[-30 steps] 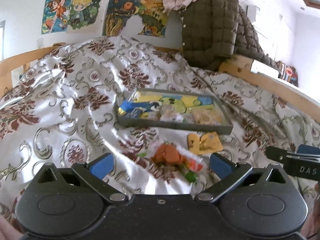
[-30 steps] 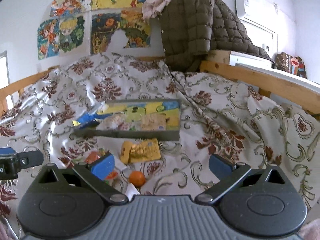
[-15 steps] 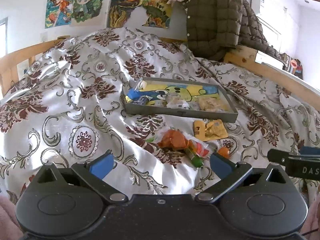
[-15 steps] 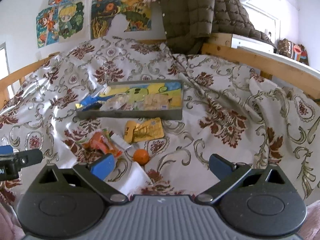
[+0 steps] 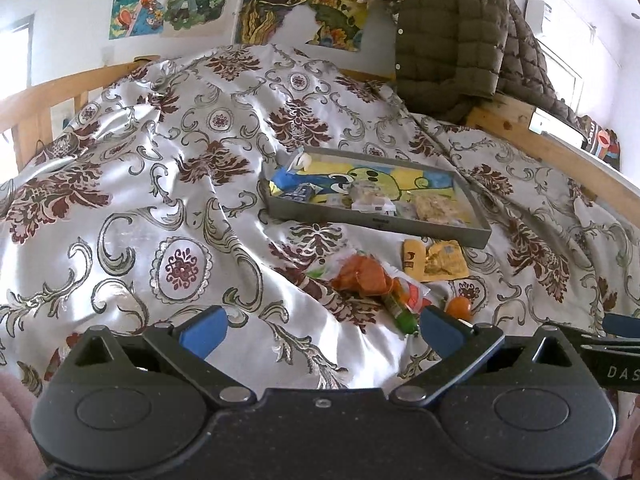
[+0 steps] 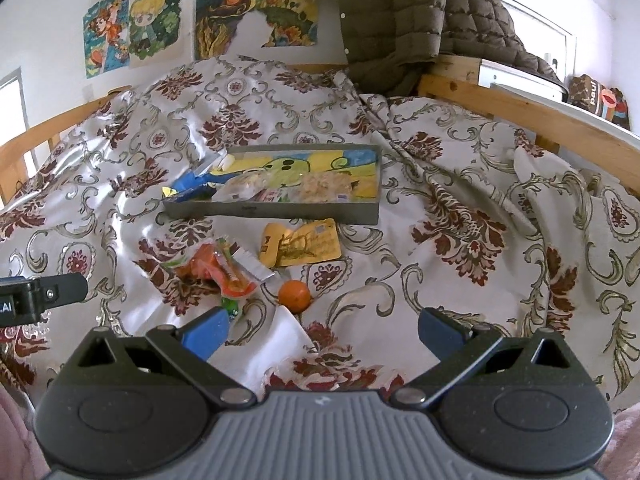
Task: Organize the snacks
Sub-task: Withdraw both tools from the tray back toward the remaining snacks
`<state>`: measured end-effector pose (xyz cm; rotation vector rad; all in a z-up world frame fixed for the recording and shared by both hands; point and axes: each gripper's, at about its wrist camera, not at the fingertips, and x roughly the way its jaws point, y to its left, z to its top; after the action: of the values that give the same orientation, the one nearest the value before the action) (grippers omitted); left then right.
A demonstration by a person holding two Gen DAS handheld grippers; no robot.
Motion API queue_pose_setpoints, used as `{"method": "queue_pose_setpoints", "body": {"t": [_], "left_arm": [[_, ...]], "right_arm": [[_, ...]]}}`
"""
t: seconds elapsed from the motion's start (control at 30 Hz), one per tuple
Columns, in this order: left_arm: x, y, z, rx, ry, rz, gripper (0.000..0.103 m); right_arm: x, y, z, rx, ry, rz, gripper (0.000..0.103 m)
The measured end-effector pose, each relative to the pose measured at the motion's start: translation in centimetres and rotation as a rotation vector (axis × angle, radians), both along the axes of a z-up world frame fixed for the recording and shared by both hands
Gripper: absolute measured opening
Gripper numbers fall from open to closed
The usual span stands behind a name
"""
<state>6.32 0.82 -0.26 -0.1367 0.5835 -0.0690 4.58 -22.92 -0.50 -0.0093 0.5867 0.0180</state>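
Since a second ago both cameras have drawn back and risen, so the loose snacks that sat close under the fingers now lie further ahead, with more quilt between them and each tool.

From the left wrist view, the left gripper (image 5: pixel 322 328) hovers over the patterned quilt (image 5: pixel 168 208) with its fingers spread wide and nothing between them. The grey tray (image 5: pixel 376 222) sits mid-bed, already holding a blue packet (image 5: pixel 294 186) and some pale wrapped snacks. In front of it, outside the rim, lie a yellow pouch (image 5: pixel 436 260), an orange wrapper pile (image 5: pixel 368 278) with a green stick at its near edge, and a small orange ball (image 5: pixel 459 307) just beyond the right fingertip.

From the right wrist view, the right gripper (image 6: pixel 322 330) is likewise wide apart and empty. The orange ball (image 6: pixel 295 296) rests on the quilt just ahead, nearer the left finger; the yellow pouch (image 6: pixel 300 245) lies just in front of the tray (image 6: pixel 272 212), with the wrapper pile (image 6: pixel 216 270) to its left.

The retreat suggests a pause between picks — three items are not yet in the tray, and the ball looks the closest for the right tool.
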Motion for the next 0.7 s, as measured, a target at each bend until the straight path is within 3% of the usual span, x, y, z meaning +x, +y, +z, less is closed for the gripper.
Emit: {"method": "queue_pose_setpoints", "body": {"t": [0.7], "left_arm": [[0.77, -0.63, -0.35, 0.039, 0.055, -0.041, 0.102]], "right_arm": [[1.01, 0.99, -0.70, -0.007, 0.084, 0.079, 0.103]]}}
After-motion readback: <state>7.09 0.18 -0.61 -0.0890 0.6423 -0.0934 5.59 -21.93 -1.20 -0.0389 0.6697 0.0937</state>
